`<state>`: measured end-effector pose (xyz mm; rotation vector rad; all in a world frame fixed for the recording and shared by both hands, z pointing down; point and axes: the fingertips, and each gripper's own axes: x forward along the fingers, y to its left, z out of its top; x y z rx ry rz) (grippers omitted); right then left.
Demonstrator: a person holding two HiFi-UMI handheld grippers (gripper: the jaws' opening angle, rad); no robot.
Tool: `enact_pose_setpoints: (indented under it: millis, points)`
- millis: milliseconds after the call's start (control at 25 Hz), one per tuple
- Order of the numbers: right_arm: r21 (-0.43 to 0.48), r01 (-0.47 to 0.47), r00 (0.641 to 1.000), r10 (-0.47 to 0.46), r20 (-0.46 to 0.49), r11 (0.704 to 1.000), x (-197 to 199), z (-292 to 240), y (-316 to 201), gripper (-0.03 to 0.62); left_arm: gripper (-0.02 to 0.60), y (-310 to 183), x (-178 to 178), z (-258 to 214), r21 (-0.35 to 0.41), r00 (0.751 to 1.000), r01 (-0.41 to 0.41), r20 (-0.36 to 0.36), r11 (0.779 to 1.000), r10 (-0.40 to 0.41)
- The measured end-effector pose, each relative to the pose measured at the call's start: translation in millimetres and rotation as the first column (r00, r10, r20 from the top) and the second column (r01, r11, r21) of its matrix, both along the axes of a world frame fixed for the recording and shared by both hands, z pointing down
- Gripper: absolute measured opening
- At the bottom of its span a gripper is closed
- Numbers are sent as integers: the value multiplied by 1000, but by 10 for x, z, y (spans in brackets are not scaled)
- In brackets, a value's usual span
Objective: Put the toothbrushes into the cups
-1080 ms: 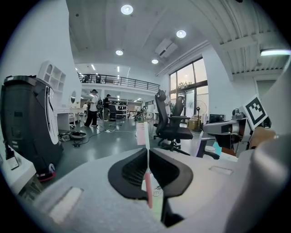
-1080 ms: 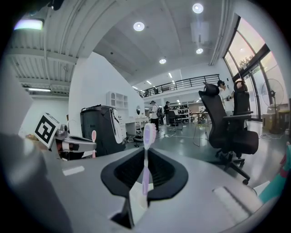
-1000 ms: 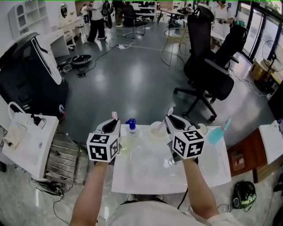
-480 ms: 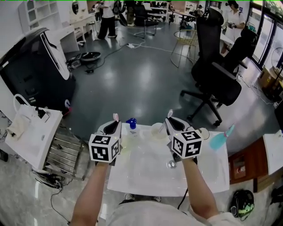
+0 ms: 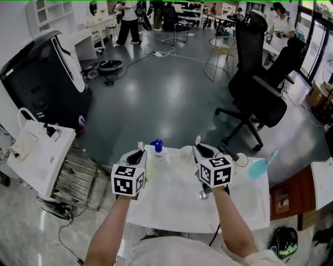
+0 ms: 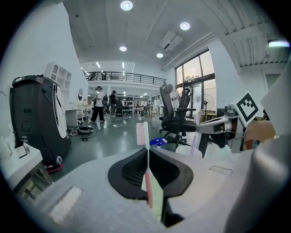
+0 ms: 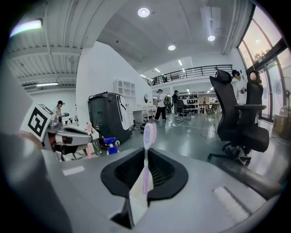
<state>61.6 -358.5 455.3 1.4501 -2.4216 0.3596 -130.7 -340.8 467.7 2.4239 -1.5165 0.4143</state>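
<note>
My left gripper is clamped on the pink brush, bristles up. My right gripper is clamped on the purple brush, also upright. Both hang over the far edge of the white table, with a cup just beside the right one

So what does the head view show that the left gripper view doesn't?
Only the head view shows the person's forearms and the marker cube on the left gripper. Only the left gripper view shows the ceiling lights and, close up, its jaws shut on the pink toothbrush. Both show the right gripper holding a purple toothbrush, the blue-capped bottle and the black office chair.
</note>
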Motion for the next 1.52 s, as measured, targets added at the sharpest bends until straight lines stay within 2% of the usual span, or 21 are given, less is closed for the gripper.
enact_pose_setpoints:
  millis: [520,1520]
  points:
    - [-70,24,999,-28,-47,997,-41,363,15,29,17,88,71,251,-42,1000,-10,27,999,11]
    - [-68,-9,1000,7,-27,998,-72,402,-17,31,23,135,14,396,-79,1000,-10,26,997,12]
